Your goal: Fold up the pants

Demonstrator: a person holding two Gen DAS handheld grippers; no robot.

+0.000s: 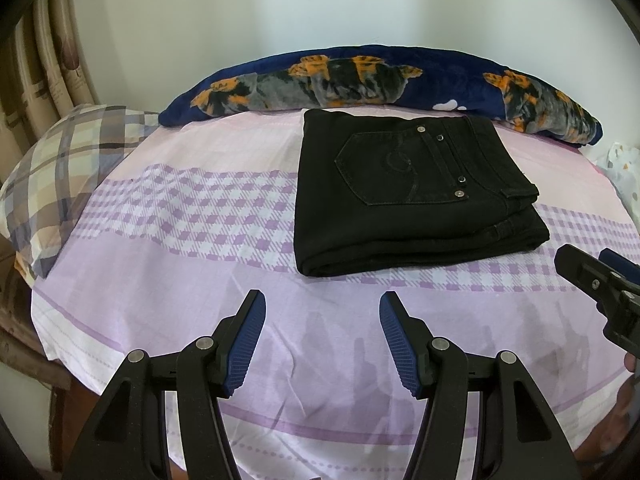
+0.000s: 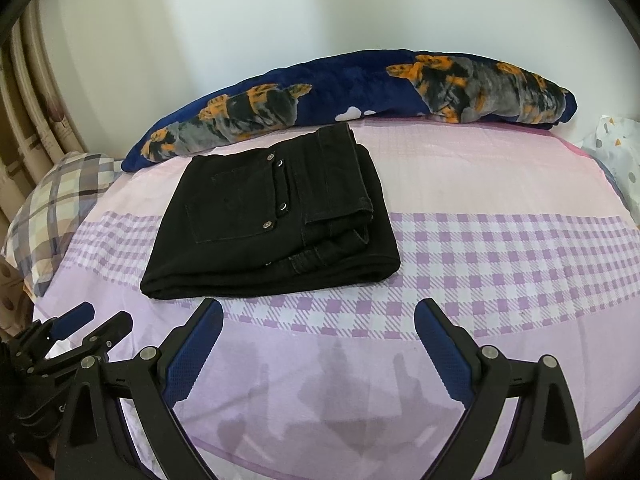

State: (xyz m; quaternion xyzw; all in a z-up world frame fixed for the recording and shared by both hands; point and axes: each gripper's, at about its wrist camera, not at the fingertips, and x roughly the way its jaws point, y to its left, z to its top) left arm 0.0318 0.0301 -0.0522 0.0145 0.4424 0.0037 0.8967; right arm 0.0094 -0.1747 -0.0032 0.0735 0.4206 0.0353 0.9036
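Observation:
Black pants lie folded into a thick rectangle on the pink and purple checked bedsheet, back pocket and rivets facing up. My left gripper hovers over the sheet just in front of the pants, open, with nothing between its blue pads. My right gripper is also open and empty, in front of the pants' near right corner. Each gripper shows at the edge of the other's view: the right gripper at far right, the left gripper at lower left.
A rolled navy blanket with orange and grey animal print lies along the wall behind the pants. A plaid pillow sits at the left edge. White patterned cloth lies at the far right. A curtain hangs left.

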